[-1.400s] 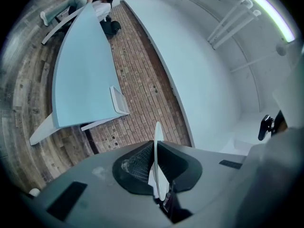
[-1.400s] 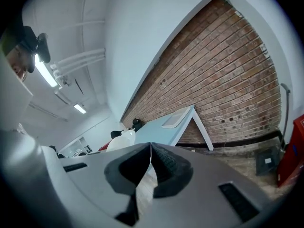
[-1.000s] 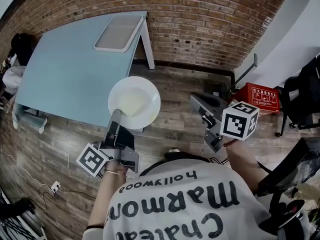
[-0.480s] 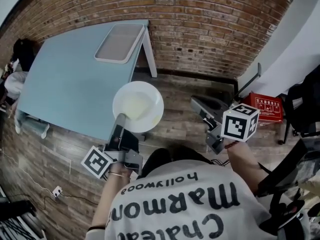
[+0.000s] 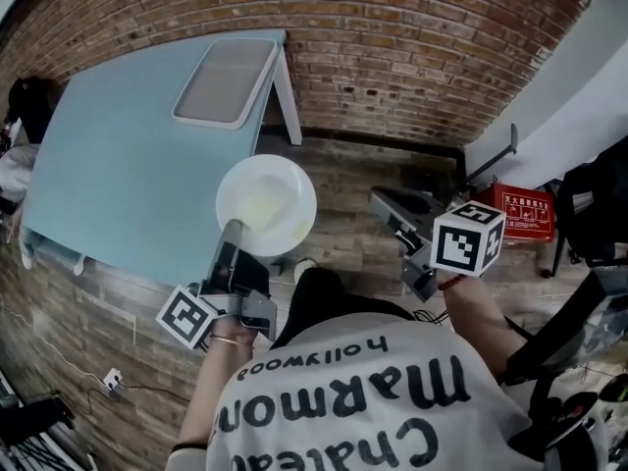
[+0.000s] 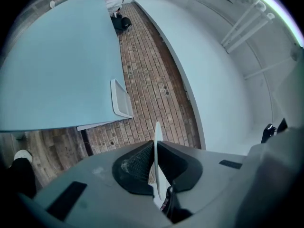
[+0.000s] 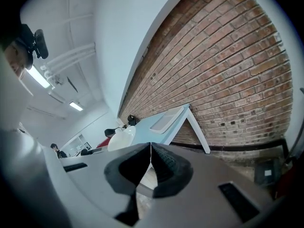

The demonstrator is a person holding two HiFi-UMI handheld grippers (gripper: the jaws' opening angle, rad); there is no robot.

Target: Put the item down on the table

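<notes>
A round white plate (image 5: 266, 204) hangs over the near right corner of the light blue table (image 5: 118, 165), and my left gripper (image 5: 234, 235) is shut on its near rim. In the left gripper view the plate (image 6: 156, 139) shows edge-on, pinched between the two jaws of the left gripper (image 6: 155, 161), with the table (image 6: 57, 65) off to the left. My right gripper (image 5: 388, 204) is held over the wood floor to the right, its jaws shut with nothing between them. The right gripper view shows the right gripper (image 7: 151, 151), the plate (image 7: 121, 139) and the table (image 7: 154, 122) beyond it.
A shallow grey tray (image 5: 224, 81) lies at the table's far right corner by the brick wall (image 5: 412, 47). A red box (image 5: 520, 212) and black gear (image 5: 599, 199) stand on the floor at the right. My dark leg and shoe (image 5: 312, 287) are below the plate.
The plate stays in the left gripper at the table's near corner. A dark leg and a shoe have come into view under it, and the view has shifted slightly.
</notes>
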